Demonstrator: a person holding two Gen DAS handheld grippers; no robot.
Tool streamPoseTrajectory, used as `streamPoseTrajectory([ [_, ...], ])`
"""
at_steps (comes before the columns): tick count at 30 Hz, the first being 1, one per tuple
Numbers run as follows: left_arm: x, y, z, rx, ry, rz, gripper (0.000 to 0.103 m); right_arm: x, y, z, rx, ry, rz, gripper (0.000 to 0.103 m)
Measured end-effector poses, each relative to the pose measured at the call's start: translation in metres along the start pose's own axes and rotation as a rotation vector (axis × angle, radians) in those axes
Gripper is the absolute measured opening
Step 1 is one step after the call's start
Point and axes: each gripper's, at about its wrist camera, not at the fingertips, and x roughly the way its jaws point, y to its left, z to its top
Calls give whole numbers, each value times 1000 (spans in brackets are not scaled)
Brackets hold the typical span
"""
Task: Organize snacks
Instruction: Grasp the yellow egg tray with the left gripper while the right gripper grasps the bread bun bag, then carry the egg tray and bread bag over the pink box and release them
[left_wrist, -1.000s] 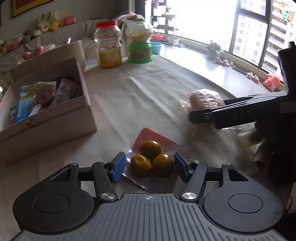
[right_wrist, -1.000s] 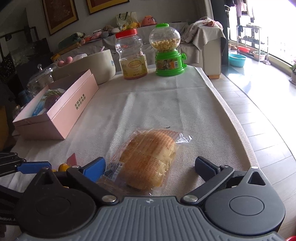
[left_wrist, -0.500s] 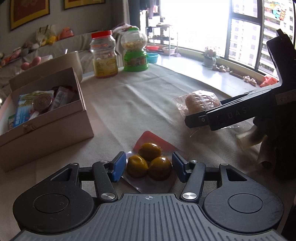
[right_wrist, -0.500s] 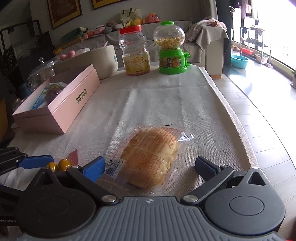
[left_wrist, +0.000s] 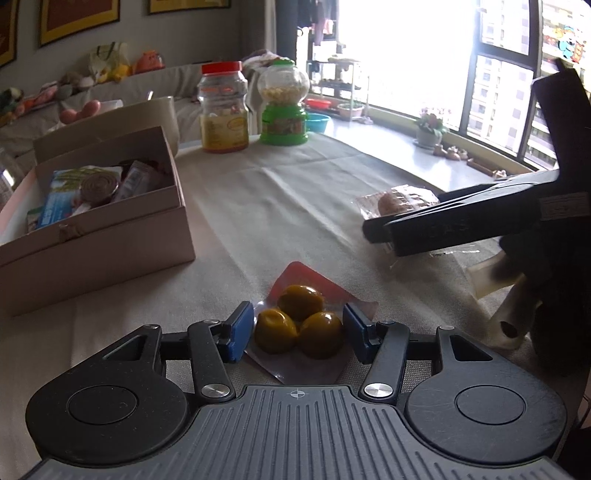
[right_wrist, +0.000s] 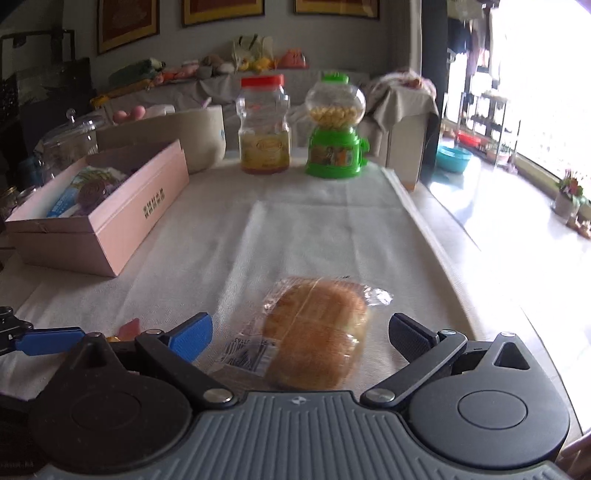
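Cloth-covered tabletop (right_wrist: 314, 229) | pink box (left_wrist: 92, 236) partly filled | left gripper (left_wrist: 298, 328) jaws closing around egg pack (left_wrist: 299, 325), untouched | right gripper (right_wrist: 299, 332) jaws apart astride bread (right_wrist: 317, 328); both unpacked

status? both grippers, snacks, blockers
Left gripper closing around egg pack, no contact. Right gripper closing, straddling wrapped bread, unclamped. Path to pink box clear.
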Motion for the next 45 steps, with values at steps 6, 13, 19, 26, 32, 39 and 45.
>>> streamPoseTrajectory([
  [6, -19, 6, -8, -53, -12, 1, 57, -9, 2, 3, 22, 102, 37, 59],
  [13, -94, 36, -18, -110, -114, 43, 55, -72, 20, 22, -51, 61, 195, 54],
  [19, -173, 82, 15, -140, -305, 169, 55, -131, 60, 77, -173, -87, 333, 54],
  [26, -219, 136, 78, -157, -478, 307, 55, -163, 103, 173, -178, -192, 477, 54],
  [32, -186, 181, 111, -290, -478, 251, 55, -139, 130, 231, -148, -195, 473, 54],
  [39, -70, 219, 99, -456, -324, 111, 56, -76, 163, 247, -178, -121, 360, 54],
  [45, -32, 251, 66, -610, -306, 96, 51, -14, 184, 240, -205, 15, 307, 54],
])
